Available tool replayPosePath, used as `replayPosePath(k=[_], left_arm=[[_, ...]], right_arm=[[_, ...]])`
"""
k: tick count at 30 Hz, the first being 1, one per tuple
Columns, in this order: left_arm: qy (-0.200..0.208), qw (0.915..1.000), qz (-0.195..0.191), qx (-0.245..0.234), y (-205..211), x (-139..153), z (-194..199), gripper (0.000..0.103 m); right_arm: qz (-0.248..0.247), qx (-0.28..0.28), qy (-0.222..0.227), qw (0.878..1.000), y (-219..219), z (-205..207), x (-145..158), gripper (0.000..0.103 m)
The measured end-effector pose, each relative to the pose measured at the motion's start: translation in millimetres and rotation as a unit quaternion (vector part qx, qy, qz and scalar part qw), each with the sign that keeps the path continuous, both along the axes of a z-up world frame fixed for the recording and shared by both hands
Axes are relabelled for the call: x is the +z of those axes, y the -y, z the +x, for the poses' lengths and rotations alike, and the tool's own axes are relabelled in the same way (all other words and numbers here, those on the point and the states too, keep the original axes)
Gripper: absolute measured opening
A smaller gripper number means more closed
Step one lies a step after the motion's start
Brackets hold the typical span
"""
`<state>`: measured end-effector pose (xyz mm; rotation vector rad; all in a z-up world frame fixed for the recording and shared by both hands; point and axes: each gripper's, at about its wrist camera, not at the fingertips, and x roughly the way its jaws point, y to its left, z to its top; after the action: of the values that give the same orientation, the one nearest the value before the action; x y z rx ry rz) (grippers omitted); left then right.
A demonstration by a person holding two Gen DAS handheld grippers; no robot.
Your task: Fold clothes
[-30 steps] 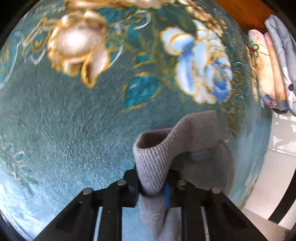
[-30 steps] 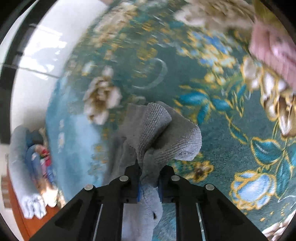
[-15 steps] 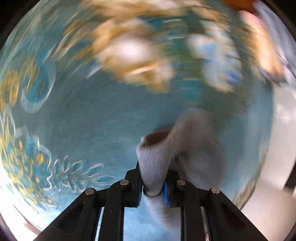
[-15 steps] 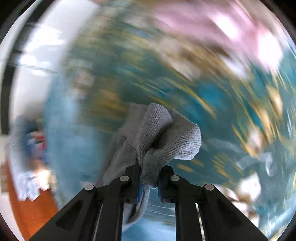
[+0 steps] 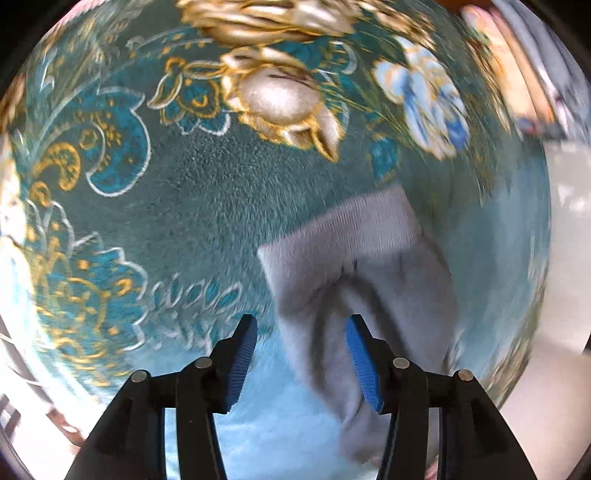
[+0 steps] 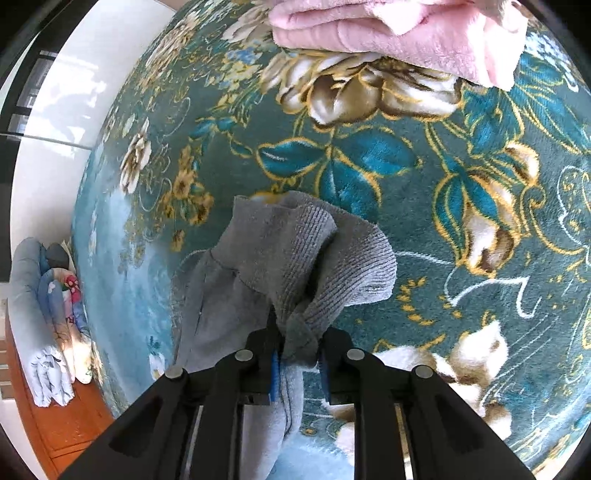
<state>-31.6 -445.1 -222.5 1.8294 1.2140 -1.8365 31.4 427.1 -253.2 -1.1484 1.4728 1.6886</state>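
Your left gripper (image 5: pixel 301 354) has just let go: its fingers (image 5: pixel 242 360) have been opening and now stand apart, the grey sock (image 5: pixel 354 266) lying loose between them on the floral blanket (image 5: pixel 207 206). Your right gripper (image 6: pixel 297 363), easing slightly, still pinches the sock's bunched ribbed cuff (image 6: pixel 314 266). The fold looks half released. Only the right view shows the folded pink garment (image 6: pixel 399 33) beyond and the stacked bedding (image 6: pixel 48 317) at far left.
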Motion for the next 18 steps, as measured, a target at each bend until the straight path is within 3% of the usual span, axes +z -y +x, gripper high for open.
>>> replayPosePath(k=[5, 10, 15, 18], left_arm=[[-0.052, 0.9922, 0.03, -0.109, -49.3, 24.2, -32.8, 0.057], [-0.024, 0.9773, 0.057, -0.203, -115.0, -9.6, -74.0, 0.057], [0.006, 0.9661, 0.044, -0.254, -157.5, -41.9, -100.1, 0.055], [-0.039, 0.973, 0.036, -0.225, -150.3, -29.8, -121.2, 0.056]], right_arm=[[-0.01, -0.014, 0.003, 1.0, 1.3, -3.8, -10.6, 0.031], [-0.009, -0.012, 0.005, 1.0, 8.5, -4.6, -14.0, 0.034], [-0.026, -0.017, -0.003, 1.0, 9.0, -0.4, -17.0, 0.034], [-0.03, -0.019, -0.015, 0.999, 7.9, 3.2, -16.9, 0.034]])
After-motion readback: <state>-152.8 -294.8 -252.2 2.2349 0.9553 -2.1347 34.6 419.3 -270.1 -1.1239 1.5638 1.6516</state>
